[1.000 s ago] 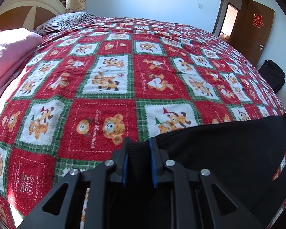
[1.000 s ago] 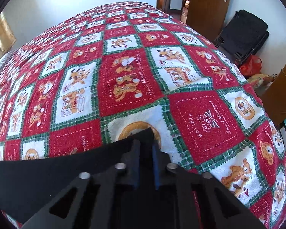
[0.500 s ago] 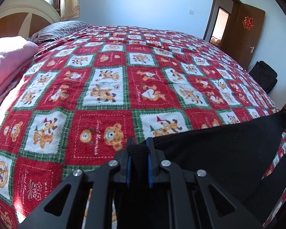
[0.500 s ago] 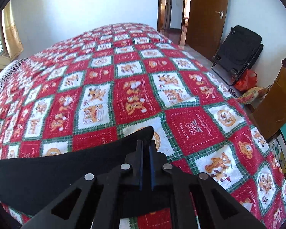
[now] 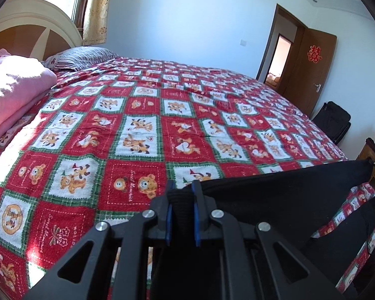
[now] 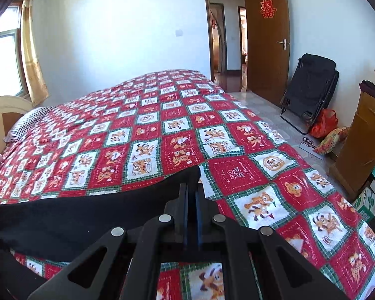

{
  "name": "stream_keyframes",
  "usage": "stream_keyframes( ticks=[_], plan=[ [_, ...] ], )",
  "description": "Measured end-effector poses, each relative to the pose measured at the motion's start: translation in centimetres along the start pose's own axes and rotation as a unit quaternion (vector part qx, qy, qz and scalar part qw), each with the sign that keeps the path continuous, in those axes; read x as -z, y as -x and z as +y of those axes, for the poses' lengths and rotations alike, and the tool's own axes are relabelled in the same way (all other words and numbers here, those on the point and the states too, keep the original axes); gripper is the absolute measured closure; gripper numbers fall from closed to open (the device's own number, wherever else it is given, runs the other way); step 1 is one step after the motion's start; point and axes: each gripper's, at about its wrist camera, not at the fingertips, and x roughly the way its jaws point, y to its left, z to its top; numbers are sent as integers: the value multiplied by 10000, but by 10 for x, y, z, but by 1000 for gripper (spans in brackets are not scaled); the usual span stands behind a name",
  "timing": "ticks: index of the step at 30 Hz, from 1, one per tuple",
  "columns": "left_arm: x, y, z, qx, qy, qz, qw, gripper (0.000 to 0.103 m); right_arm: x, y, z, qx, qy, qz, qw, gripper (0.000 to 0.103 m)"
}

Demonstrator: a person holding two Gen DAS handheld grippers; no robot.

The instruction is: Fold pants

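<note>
While we hold two claws out over the bed, each one is clamped on a top corner of a single pair of pants. Our left claw has its blue-padded fingers pinched on a thick ribbed bunch of black cloth, and our right claw is squeezed together on a thinner edge of the same garment, with only a sliver showing between the pads.

We count one garment: the pants are plain black, matte and soft-looking, with no print that we can make out. Between the two claws the upper edge runs taut and nearly straight, and the cloth hangs below it as a broad dark sheet in front of the near edge of the bed. In the right wrist view the pants end in a pointed corner at the claw.

Beyond lies one bedspread, a checker of red and white squares with bear pictures and green borders, covering the whole bed. Further off on our left we see one pink blanket, folded, and one striped pillow by the headboard. Farthest away stand one brown door, open, and one black folded chair against the wall.
</note>
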Motion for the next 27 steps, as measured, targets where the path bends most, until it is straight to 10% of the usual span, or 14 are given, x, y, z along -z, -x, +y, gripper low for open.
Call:
stream_keyframes(
  ticks=[13, 27],
  plan=[
    [42, 62, 0, 430, 31, -507, 9978, 89, 54, 71, -46, 23, -473, -173, 9987, 99],
    [124, 72, 5, 478, -52, -214, 9986, 89, 134, 101, -76, 165, -602, 424, 9971, 98]
  ],
)
